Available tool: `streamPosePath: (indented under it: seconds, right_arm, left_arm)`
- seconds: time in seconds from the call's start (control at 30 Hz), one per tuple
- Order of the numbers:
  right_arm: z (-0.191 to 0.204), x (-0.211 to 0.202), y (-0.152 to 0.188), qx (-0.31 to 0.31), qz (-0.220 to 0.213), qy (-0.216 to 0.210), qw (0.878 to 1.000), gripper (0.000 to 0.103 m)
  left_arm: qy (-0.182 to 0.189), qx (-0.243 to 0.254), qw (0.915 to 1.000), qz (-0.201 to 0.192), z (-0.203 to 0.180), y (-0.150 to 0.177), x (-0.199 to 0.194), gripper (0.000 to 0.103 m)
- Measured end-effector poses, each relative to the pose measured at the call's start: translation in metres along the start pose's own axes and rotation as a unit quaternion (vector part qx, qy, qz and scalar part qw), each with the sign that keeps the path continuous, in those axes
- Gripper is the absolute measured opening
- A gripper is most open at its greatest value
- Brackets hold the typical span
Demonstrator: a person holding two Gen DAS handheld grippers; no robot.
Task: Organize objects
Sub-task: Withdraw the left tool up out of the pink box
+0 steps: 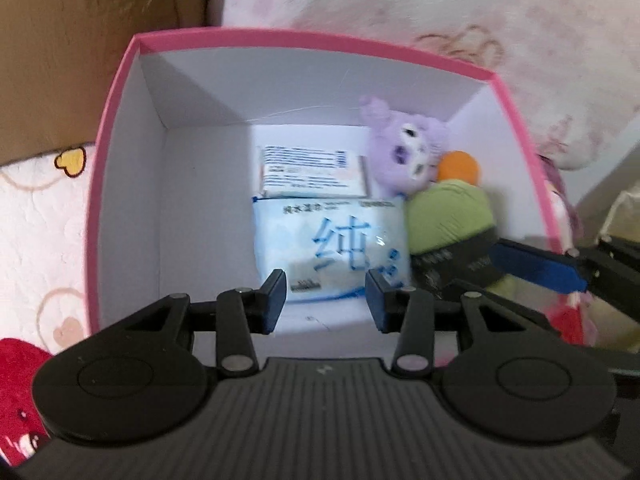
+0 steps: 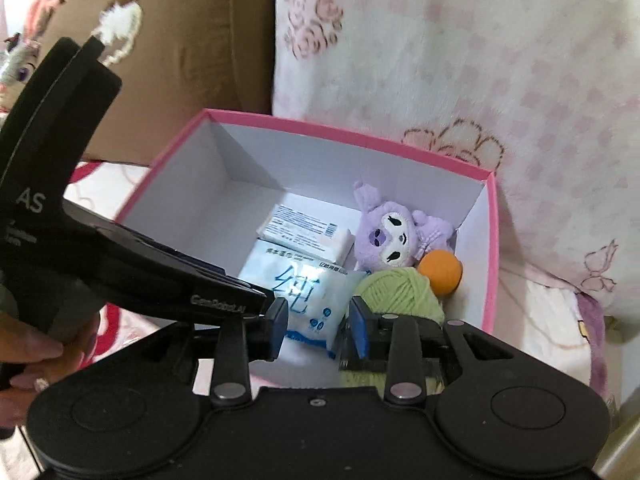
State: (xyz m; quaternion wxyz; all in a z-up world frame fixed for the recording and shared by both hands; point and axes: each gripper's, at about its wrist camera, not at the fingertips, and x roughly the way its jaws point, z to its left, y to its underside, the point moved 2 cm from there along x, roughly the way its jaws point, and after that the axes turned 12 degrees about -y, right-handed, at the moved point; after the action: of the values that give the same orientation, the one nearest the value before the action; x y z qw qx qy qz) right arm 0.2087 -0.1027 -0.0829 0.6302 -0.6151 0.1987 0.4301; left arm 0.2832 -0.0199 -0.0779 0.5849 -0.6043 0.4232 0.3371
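A pink box (image 1: 120, 128) (image 2: 490, 248) with white inside holds a blue wet-wipe pack (image 1: 320, 240) (image 2: 300, 288), a small white carton (image 1: 312, 174) (image 2: 308, 236), a purple plush (image 1: 404, 148) (image 2: 392, 236), an orange ball (image 1: 460, 166) (image 2: 442, 272) and a green yarn ball (image 1: 448, 216) (image 2: 396, 292). My left gripper (image 1: 326, 300) is open and empty above the wipe pack at the box's near side. My right gripper (image 2: 318, 326) is open and empty over the box's near edge, next to the yarn; its blue finger (image 1: 536, 264) shows in the left wrist view.
The box sits on a white quilt with pink and red heart prints (image 1: 40, 220). A brown cardboard box (image 1: 80, 40) (image 2: 180, 40) stands behind at the left. A floral pink blanket (image 1: 440, 20) (image 2: 480, 80) rises behind the box. A grey rabbit plush (image 2: 16, 68) is at the far left.
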Motion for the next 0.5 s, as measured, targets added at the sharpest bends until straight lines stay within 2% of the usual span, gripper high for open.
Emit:
streamPosePath:
  seconds: [0.03,0.13,0.33,0.5]
  right_arm:
    - [0.002,-0.008,0.001,-0.002,-0.004,-0.003,1.000,0.040]
    - [0.009,-0.027,0.008,-0.006,-0.019,-0.008,1.000,0.042]
    - [0.027,-0.058,0.025,-0.014,-0.034,-0.009,0.999,0.043]
    - [0.044,-0.088,0.036,-0.042,-0.039,0.004,0.998,0.049]
  left_arm:
    - [0.000,0.007,1.0000,-0.005,0.001,0.002,-0.007,0.043]
    - [-0.037,0.027,0.9986,-0.027,-0.002,0.007,-0.035,0.044]
    - [-0.028,0.051,0.9976,-0.039,-0.016,0.024,-0.085,0.046]
    - [-0.024,0.069,0.9958,-0.055,-0.023,0.040,-0.129,0.049]
